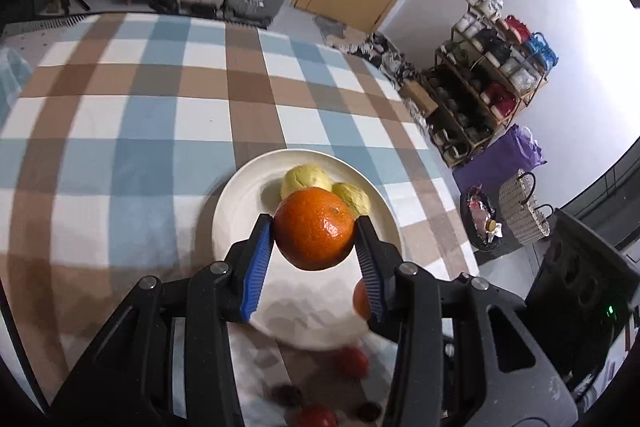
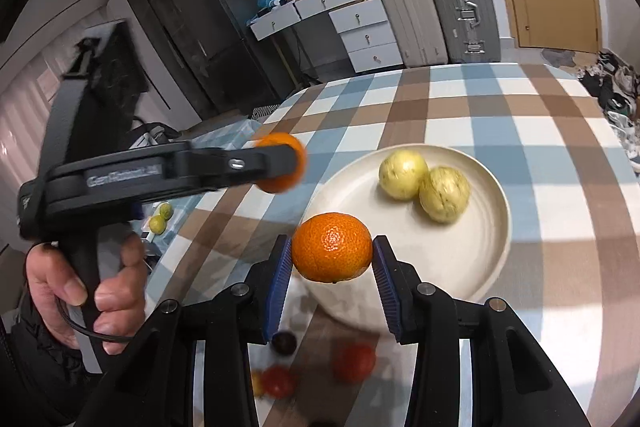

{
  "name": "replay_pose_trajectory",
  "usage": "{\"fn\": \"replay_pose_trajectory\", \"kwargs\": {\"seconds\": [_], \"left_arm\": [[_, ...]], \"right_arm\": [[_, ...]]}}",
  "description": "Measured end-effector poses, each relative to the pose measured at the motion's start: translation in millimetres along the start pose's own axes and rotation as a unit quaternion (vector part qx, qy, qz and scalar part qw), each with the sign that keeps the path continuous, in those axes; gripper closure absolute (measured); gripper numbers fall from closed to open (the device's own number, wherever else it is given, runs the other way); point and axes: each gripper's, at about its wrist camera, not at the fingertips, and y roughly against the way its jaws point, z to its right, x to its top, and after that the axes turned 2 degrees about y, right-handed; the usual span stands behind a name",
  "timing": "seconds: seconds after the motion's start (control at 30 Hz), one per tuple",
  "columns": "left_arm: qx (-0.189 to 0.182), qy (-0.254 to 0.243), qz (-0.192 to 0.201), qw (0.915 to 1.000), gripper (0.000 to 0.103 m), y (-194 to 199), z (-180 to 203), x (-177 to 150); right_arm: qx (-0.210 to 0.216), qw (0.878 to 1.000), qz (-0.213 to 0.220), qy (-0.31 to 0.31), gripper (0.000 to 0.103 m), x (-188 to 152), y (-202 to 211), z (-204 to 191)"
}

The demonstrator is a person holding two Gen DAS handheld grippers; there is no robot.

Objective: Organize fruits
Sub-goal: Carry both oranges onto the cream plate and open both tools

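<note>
My left gripper [image 1: 315, 235] is shut on an orange [image 1: 314, 229] and holds it above the near part of a white plate [image 1: 240, 203]. Two yellow fruits [image 1: 306, 179] lie on the plate's far side. My right gripper [image 2: 331, 254] is shut on a second orange [image 2: 332, 247], above the plate's [image 2: 480, 267] near left rim. In the right wrist view the left gripper [image 2: 280, 163] comes in from the left, above the checked cloth, with its orange [image 2: 294, 183]. The two yellow fruits [image 2: 402, 169] lie on the plate there too.
Small red tomatoes [image 2: 354, 363] and dark round fruits [image 2: 284, 343] lie on the checked tablecloth [image 1: 160, 115] in front of the plate. Suitcases [image 2: 460, 7] and drawers stand beyond the table. A shelf rack [image 1: 480, 99] and baskets stand on the right.
</note>
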Motion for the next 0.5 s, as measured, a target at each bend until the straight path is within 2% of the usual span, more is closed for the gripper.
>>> {"fn": "replay_pose_trajectory", "kwargs": {"seconds": [0.13,0.3,0.5], "left_arm": [[-0.011,0.011,-0.022,0.9997,0.064,-35,-15,18],[-0.018,0.019,-0.050,0.9984,0.064,-73,-28,24],[-0.017,0.010,-0.045,0.9988,0.064,-87,-34,27]], "right_arm": [[0.000,1.000,-0.012,0.011,0.062,12,-27,7],[-0.003,0.999,-0.039,0.009,0.062,19,-63,18],[-0.001,0.998,-0.061,0.003,0.062,20,-89,27]]}}
